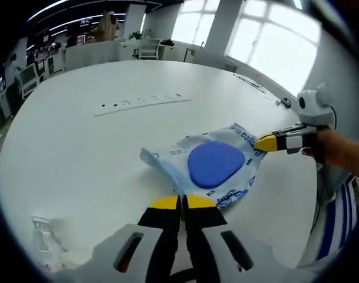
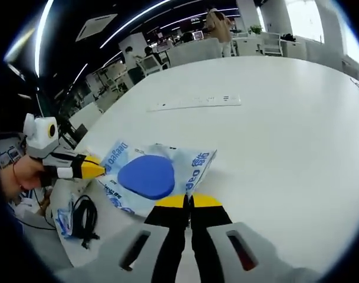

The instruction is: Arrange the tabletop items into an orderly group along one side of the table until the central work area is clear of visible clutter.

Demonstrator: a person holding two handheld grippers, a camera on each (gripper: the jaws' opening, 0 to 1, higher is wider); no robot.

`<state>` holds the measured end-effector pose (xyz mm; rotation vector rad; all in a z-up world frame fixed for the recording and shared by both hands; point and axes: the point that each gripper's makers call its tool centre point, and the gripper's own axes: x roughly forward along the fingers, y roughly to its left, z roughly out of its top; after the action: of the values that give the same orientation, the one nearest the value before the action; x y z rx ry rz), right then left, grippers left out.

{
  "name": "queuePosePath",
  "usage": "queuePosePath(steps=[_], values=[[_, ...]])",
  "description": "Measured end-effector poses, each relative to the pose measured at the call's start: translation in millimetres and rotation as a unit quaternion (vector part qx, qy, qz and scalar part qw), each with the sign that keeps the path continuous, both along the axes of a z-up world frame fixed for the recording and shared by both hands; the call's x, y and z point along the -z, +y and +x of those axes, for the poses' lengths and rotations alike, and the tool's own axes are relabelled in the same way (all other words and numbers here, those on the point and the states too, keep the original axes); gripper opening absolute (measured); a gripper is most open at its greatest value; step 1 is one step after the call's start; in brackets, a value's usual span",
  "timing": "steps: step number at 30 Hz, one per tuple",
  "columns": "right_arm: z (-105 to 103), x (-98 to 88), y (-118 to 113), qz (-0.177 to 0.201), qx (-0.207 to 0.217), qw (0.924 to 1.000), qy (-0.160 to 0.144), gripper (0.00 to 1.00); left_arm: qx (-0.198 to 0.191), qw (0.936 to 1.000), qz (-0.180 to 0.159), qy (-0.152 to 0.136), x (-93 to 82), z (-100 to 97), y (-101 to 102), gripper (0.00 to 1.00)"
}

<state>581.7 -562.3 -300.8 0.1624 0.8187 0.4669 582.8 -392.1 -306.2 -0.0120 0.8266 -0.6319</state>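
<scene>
Here, both tongs, left [image 1: 183, 202] and right [image 2: 189, 200], pinch the blue-and-white packet [image 1: 213, 165] closed.

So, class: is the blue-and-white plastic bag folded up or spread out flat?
Spread out: the plastic bag lies mostly flat on the table, one edge curled up, each gripper's jaws shut on an opposite edge.

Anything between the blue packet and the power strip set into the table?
Nothing: bare white table between packet and power strip, in both gripper views.
</scene>
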Motion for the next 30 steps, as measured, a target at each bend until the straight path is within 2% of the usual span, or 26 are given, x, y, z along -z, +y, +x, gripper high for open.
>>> queuePosePath(steps=[15,30], values=[[-4.9,14.3,-4.1,-0.001,0.009,0.9999,0.011,0.01,0.005,0.9998,0.008,0.018,19.7,-6.9,0.3,0.00],[-8.8,20.7,-4.6,-0.008,0.018,0.9997,0.016,0.08,0.002,0.9998,0.009,0.018,22.3,-8.0,4.4,0.06]])
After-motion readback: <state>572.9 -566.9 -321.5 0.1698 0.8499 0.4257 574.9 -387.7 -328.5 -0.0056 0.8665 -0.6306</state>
